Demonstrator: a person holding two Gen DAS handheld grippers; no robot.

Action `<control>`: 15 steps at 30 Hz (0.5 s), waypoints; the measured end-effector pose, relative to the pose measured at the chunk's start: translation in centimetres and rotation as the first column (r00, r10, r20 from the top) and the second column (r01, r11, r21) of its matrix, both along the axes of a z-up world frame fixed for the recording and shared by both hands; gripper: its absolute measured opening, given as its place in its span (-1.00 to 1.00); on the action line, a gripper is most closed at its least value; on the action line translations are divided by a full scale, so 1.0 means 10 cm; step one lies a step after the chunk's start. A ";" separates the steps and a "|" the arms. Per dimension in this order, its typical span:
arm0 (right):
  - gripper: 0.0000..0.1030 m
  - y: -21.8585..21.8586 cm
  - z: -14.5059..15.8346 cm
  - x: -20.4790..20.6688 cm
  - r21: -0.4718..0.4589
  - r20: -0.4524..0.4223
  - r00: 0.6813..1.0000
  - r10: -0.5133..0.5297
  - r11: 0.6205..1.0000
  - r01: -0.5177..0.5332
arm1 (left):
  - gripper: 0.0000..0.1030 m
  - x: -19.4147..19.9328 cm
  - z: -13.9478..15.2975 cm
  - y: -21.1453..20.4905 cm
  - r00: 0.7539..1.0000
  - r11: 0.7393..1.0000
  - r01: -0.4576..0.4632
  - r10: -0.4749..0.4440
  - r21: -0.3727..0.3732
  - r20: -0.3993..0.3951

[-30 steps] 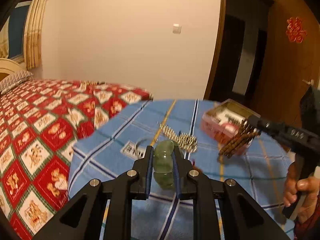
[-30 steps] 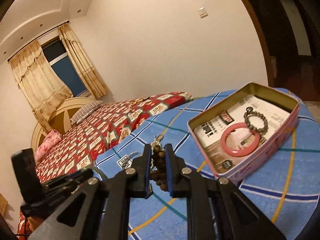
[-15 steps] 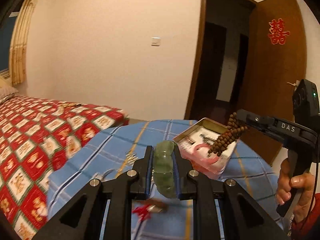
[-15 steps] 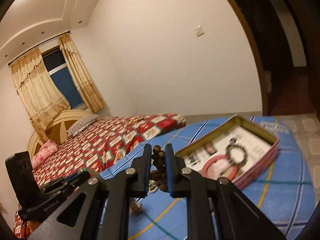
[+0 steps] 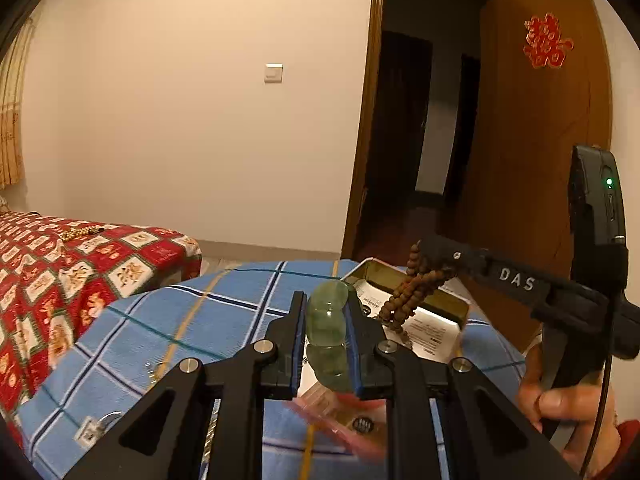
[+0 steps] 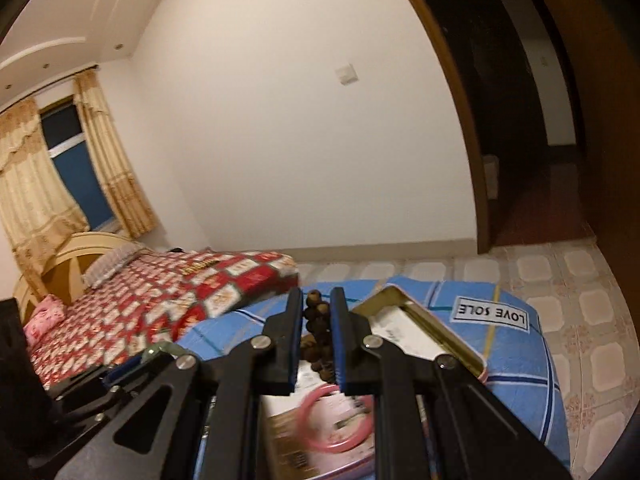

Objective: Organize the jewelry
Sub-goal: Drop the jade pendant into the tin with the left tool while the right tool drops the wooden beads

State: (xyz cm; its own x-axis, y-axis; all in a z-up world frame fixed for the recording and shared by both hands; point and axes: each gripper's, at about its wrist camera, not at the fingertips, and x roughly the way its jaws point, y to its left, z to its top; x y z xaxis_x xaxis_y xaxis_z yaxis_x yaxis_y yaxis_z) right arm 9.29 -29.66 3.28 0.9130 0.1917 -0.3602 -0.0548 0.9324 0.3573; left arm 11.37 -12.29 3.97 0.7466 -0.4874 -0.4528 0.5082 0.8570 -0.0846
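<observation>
My left gripper [image 5: 326, 300] is shut on a pale green jade bangle [image 5: 326, 320] and holds it above the near end of the open pink tin [image 5: 424, 284]. My right gripper [image 6: 316, 300] is shut on a string of brown wooden beads [image 6: 316, 320]; in the left wrist view the beads [image 5: 408, 296] hang from the right gripper [image 5: 424, 248] over the tin. In the right wrist view the tin [image 6: 440, 332] lies just below, with a pink bangle [image 6: 336, 420] inside it.
The tin stands on a round table with a blue checked cloth [image 5: 180, 320]. A bed with a red patterned cover [image 5: 60, 272] is at the left. An open wooden door [image 5: 540, 140] and a dark doorway are behind. A small metal piece [image 5: 96, 424] lies on the cloth.
Both grippers have swung right and moved over the tin, each still holding its piece. The tin now lies directly under the fingers in both views.
</observation>
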 end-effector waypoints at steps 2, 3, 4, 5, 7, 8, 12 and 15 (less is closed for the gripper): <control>-0.68 -0.08 -0.12 0.13 0.011 -0.031 0.999 -0.015 1.000 0.015 | -0.66 0.08 -0.09 -0.13 1.000 1.000 -0.002 0.002 0.028 -0.004; -0.68 -0.13 -0.18 0.19 0.021 -0.045 0.999 -0.023 0.999 0.024 | -0.66 0.13 -0.13 -0.21 1.000 0.999 -0.001 0.002 0.044 -0.008; -0.68 -0.15 -0.20 0.21 0.024 -0.052 0.998 -0.028 0.999 0.029 | -0.66 0.16 -0.16 -0.26 1.000 0.998 -0.003 0.003 0.060 -0.011; -0.67 -0.17 -0.26 0.25 0.027 -0.063 0.997 -0.034 0.999 0.035 | -0.66 0.19 -0.20 -0.31 1.000 0.997 -0.008 0.008 0.079 -0.010; -0.67 -0.21 -0.33 0.27 0.036 -0.076 0.997 -0.033 0.999 0.036 | -0.65 0.25 -0.29 -0.39 1.000 0.993 -0.025 0.027 0.114 -0.016; -0.66 -0.24 -0.34 0.28 0.039 -0.081 0.996 -0.030 0.999 0.033 | -0.65 0.28 -0.32 -0.41 0.999 0.992 -0.030 0.033 0.121 -0.026; -0.40 -0.40 -0.37 0.27 0.069 -0.098 0.994 -0.051 0.996 0.058 | -0.34 0.40 -0.44 -0.43 0.992 0.995 -0.023 0.035 0.093 -0.124; 0.23 -0.49 -0.35 0.21 0.092 -0.075 0.993 -0.088 0.991 0.095 | 0.42 0.35 -0.44 -0.39 0.990 0.996 -0.056 0.065 0.073 -0.128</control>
